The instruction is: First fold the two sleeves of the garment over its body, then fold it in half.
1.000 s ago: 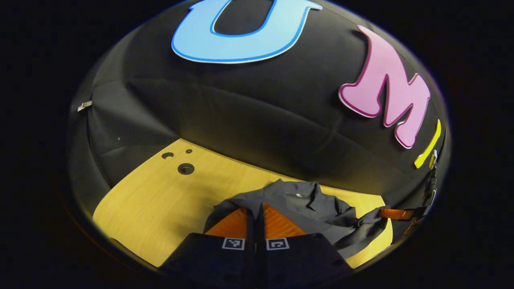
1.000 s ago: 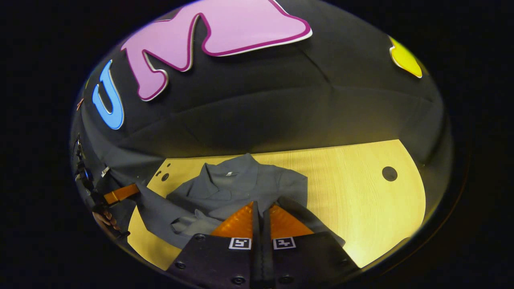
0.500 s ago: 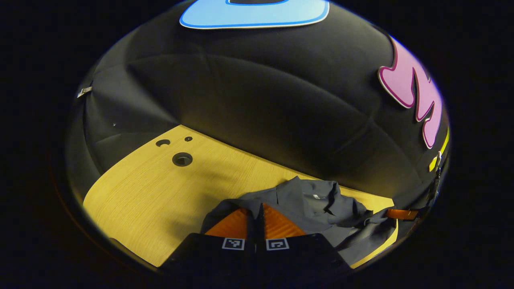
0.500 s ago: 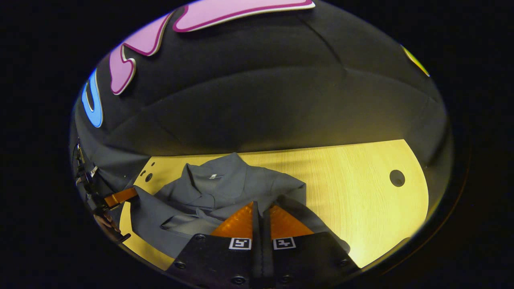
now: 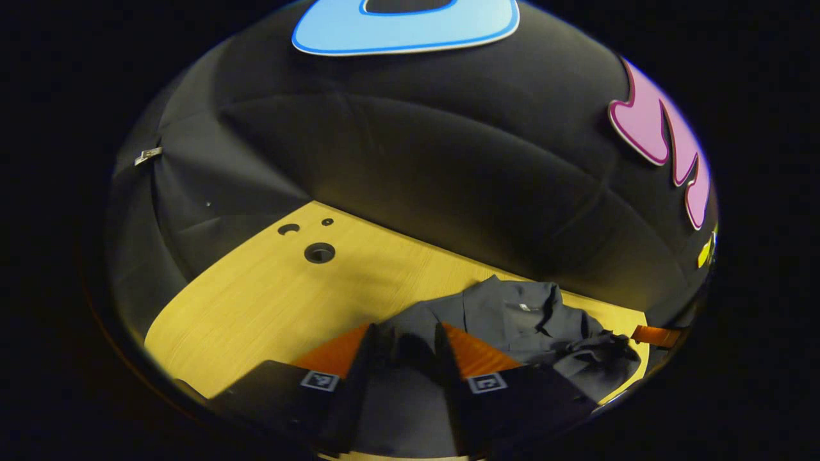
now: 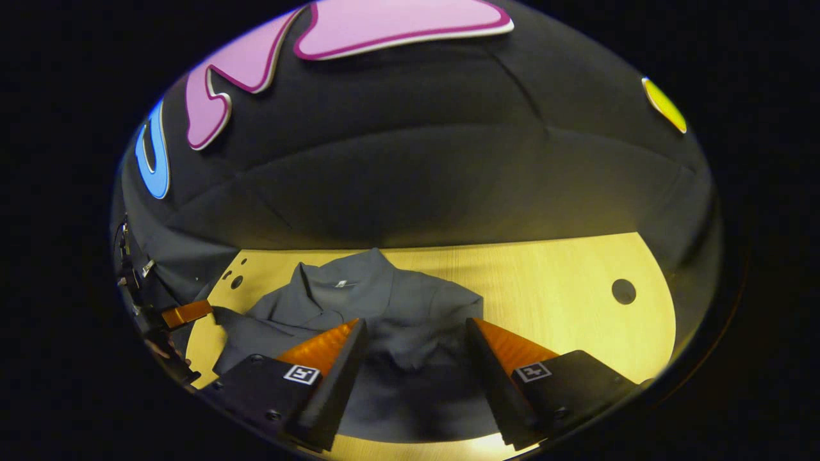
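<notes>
Fingers of both tools stood spread apart over the grey shirt (image 6: 391, 301), which lay rumpled on the wooden table (image 6: 551, 282). The left tool (image 5: 405, 333) and right tool (image 6: 416, 326) gripped nothing.

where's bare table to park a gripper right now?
Two patches of bare table: right of the shirt toward the round hole, and left of it by the holes. The middle is crowded: the shirt lies between both open grippers' fingers.
</notes>
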### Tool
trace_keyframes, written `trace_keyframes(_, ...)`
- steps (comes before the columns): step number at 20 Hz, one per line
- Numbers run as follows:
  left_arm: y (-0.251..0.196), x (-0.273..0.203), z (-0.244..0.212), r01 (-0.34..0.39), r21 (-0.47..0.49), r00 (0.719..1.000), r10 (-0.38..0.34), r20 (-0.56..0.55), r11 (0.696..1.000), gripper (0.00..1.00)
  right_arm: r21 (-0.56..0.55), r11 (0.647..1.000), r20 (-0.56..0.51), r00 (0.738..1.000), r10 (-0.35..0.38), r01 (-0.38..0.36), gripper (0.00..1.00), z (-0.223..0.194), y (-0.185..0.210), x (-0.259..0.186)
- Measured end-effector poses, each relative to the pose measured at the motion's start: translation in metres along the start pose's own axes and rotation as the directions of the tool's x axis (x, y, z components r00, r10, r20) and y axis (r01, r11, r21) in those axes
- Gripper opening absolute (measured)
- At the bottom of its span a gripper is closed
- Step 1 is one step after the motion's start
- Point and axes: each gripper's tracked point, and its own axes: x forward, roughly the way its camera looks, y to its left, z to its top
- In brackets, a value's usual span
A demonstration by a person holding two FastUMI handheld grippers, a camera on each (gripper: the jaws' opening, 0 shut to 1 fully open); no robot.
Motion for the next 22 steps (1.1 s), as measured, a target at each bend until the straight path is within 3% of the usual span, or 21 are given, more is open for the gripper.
trace_keyframes(1, -0.001, -0.011, 0.007, 0.006, -0.005, 1.000, -0.006, 0.016, 1.000, 0.70, -0.004, 1.000, 0.015, 1.000, -0.003, 0.004, 0.91, 0.004, -0.001, -0.011)
trace_keyframes(3, 0.001, -0.033, 0.020, 0.009, -0.008, 0.998, -0.008, 0.055, 1.000, 0.74, -0.006, 1.000, 0.050, 0.999, -0.019, 0.019, 1.00, 0.009, -0.002, -0.029)
trace_keyframes(5, 0.008, -0.057, 0.025, -0.009, -0.017, 0.997, 0.010, 0.076, 1.000, 1.00, -0.017, 0.999, 0.091, 0.995, -0.048, 0.050, 0.99, 0.013, -0.006, -0.052)
trace_keyframes(6, 0.009, -0.070, 0.028, -0.004, -0.017, 0.996, 0.005, 0.088, 1.000, 0.94, -0.022, 0.998, 0.115, 0.991, -0.063, 0.066, 0.99, 0.016, -0.006, -0.065)
trace_keyframes(13, 0.018, -0.174, 0.040, 0.021, 0.079, 0.979, -0.036, 0.203, 0.997, 0.95, -0.032, 0.993, 0.267, 0.958, -0.103, 0.116, 0.99, 0.023, 0.009, -0.169)
trace_keyframes(15, 0.029, -0.200, 0.034, -0.001, 0.107, 0.975, -0.023, 0.221, 0.994, 0.96, -0.033, 0.992, 0.300, 0.948, -0.108, 0.124, 0.99, 0.016, 0.019, -0.199)
trace_keyframes(22, 0.034, -0.300, 0.005, 0.032, 0.222, 0.948, -0.100, 0.303, 0.975, 0.96, -0.116, 0.983, 0.380, 0.921, -0.086, 0.140, 0.99, -0.025, 0.051, -0.301)
